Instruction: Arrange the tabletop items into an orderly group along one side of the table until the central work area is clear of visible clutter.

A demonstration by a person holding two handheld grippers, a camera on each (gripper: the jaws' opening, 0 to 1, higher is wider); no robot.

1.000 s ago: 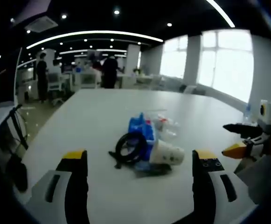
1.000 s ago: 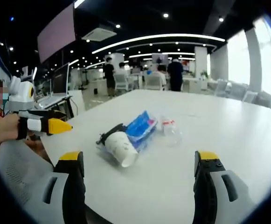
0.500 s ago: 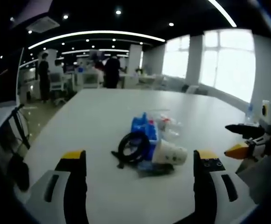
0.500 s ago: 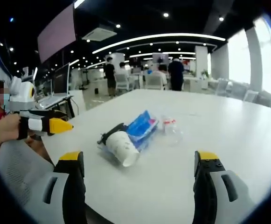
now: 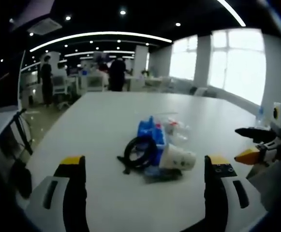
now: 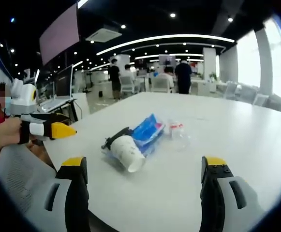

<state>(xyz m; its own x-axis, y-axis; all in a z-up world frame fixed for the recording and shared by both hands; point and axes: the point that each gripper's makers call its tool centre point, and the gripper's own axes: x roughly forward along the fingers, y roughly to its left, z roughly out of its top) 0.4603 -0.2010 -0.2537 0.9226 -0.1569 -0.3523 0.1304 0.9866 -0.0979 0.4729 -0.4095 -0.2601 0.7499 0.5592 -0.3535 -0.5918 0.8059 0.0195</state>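
1. In the middle of the white table (image 6: pixel 237 135) lies the clutter as one loose heap: a tipped paper cup (image 6: pixel 127 153), a blue packet (image 6: pixel 148 132), a coil of black cable (image 5: pixel 139 152) and what looks like a clear plastic bottle with a red cap (image 6: pixel 177 134), though it is too blurred to be sure.
2. The left gripper (image 5: pixel 142 181) and the right gripper (image 6: pixel 142 181) both stand with jaws wide apart and nothing between them, short of the heap on opposite sides, probably so either can start clearing it toward an edge.
3. Against the pictures of a second ago, the heap lies the same; only the left gripper view has shifted slightly, and the right gripper view hardly at all.
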